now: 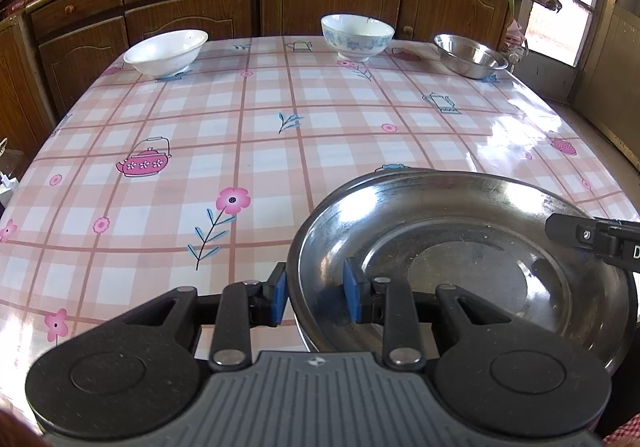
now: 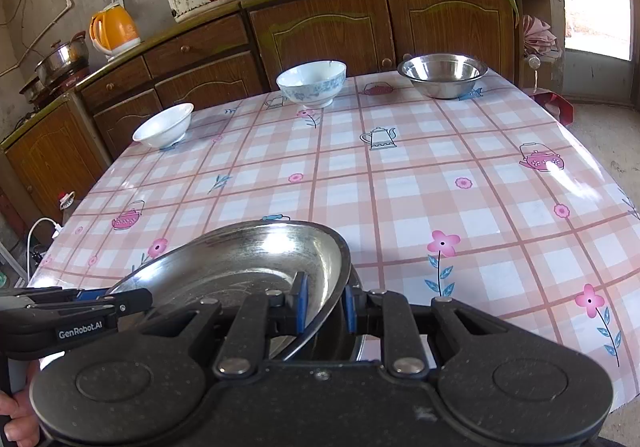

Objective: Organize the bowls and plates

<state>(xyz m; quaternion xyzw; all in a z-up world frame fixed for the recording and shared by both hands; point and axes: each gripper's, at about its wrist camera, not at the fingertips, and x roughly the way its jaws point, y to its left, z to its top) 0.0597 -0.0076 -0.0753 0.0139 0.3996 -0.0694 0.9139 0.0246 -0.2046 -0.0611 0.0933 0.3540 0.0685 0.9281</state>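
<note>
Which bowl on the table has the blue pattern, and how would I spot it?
Look to the far edge of the checked table, by the wooden cabinets. Three bowls stand in a row; the patterned bowl is the middle one, taller, with blue flowers around its outside.

Three bowls (image 1: 166, 52) (image 1: 357, 36) (image 1: 471, 55) line the counter's (image 1: 240, 151) far edge, upper frame; the plate (image 1: 460, 247) sits lower right.

The one clear marking is "GenRobot.AI", in white letters on the black body of the left hand-held gripper (image 2: 86, 297), at about nine o'clock in the right wrist view. In the left wrist view, the right hand-held gripper (image 1: 576, 233), at three o'clock, shows only a cut-off white "D".
</note>
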